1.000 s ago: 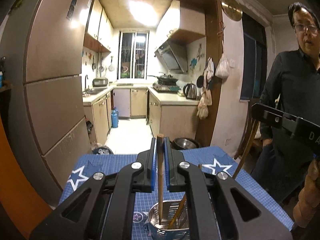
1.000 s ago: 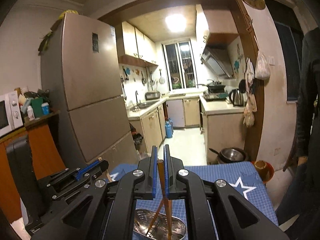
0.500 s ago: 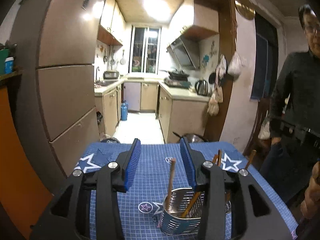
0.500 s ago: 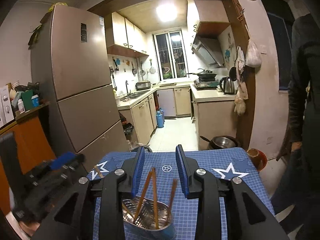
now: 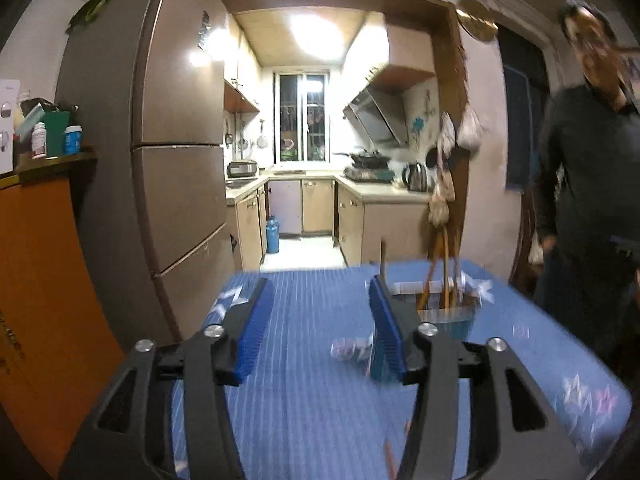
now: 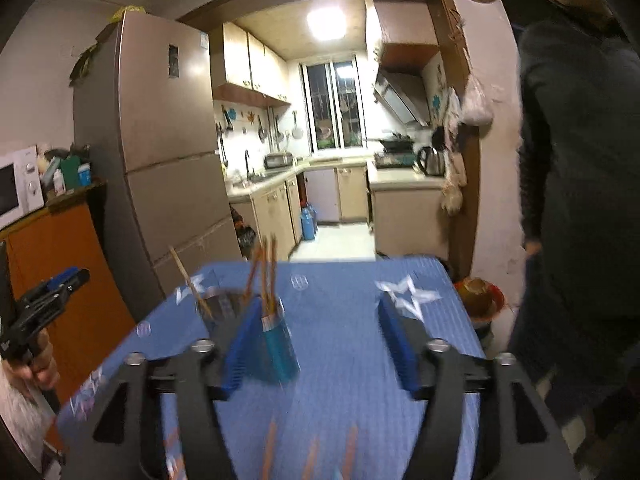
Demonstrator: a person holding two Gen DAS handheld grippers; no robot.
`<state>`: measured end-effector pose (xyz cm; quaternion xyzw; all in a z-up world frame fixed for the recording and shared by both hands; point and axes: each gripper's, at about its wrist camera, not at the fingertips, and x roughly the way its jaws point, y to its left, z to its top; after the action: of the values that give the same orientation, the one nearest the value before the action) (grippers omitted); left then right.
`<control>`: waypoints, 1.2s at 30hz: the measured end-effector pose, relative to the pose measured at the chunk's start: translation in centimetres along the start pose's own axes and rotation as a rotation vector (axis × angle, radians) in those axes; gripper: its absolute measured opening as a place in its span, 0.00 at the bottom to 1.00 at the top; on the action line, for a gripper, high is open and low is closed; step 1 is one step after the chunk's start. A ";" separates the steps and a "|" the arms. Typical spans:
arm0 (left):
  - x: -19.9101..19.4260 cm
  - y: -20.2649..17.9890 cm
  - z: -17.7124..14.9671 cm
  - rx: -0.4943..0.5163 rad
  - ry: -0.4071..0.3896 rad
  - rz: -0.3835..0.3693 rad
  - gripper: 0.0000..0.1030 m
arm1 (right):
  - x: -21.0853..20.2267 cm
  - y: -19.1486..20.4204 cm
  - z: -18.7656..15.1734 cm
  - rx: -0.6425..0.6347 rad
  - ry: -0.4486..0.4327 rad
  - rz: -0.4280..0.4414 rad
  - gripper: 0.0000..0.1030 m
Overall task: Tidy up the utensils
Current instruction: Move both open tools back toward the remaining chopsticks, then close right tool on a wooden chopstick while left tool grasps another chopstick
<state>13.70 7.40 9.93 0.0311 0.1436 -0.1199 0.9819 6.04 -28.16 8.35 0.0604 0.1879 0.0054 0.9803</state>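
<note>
A metal utensil holder [image 5: 448, 312] stands on the blue star-patterned table mat [image 5: 312, 380], with several wooden chopsticks [image 5: 436, 280] upright in it. It also shows in the right wrist view [image 6: 256, 320] with its chopsticks [image 6: 264, 276]. My left gripper [image 5: 320, 320] is open and empty, pulled back from the holder, which sits ahead to its right. My right gripper [image 6: 316, 336] is open and empty, with the holder just behind its left finger. More chopsticks [image 6: 312, 456] lie blurred on the mat near my right gripper. The left gripper shows at the left edge of the right wrist view [image 6: 44, 300].
A tall fridge [image 5: 176, 184] and an orange cabinet [image 5: 44, 280] stand left of the table. A person in dark clothes [image 5: 588, 200] stands at the right. A pot [image 6: 480, 300] sits beyond the table's right edge. The kitchen lies behind.
Both grippers opened, let go of their chopsticks into the holder, then drew back and up from it. The holder now appears farther away in both views.
</note>
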 end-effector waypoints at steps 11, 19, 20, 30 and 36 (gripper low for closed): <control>-7.2 -0.3 -10.7 0.042 0.128 -0.026 0.53 | -8.9 -0.1 -14.0 -0.050 0.081 -0.079 0.66; -11.5 -4.9 -17.8 0.194 0.149 -0.044 0.53 | -9.3 8.0 -23.4 -0.225 0.160 -0.006 0.44; -11.8 -5.5 -18.7 0.197 0.157 -0.054 0.53 | -9.2 9.0 -24.3 -0.253 0.153 -0.008 0.38; -12.2 -7.7 -23.7 0.178 0.163 0.008 0.35 | -8.3 12.5 -28.6 -0.324 0.093 -0.056 0.19; -11.8 -8.9 -24.6 0.203 0.127 0.054 0.32 | -7.6 12.5 -29.8 -0.306 0.076 -0.095 0.19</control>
<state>-6.25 3.80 -10.44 0.1419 0.1918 -0.1053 0.9654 -11.87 -12.55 -14.89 -0.0990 0.2247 -0.0103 0.9693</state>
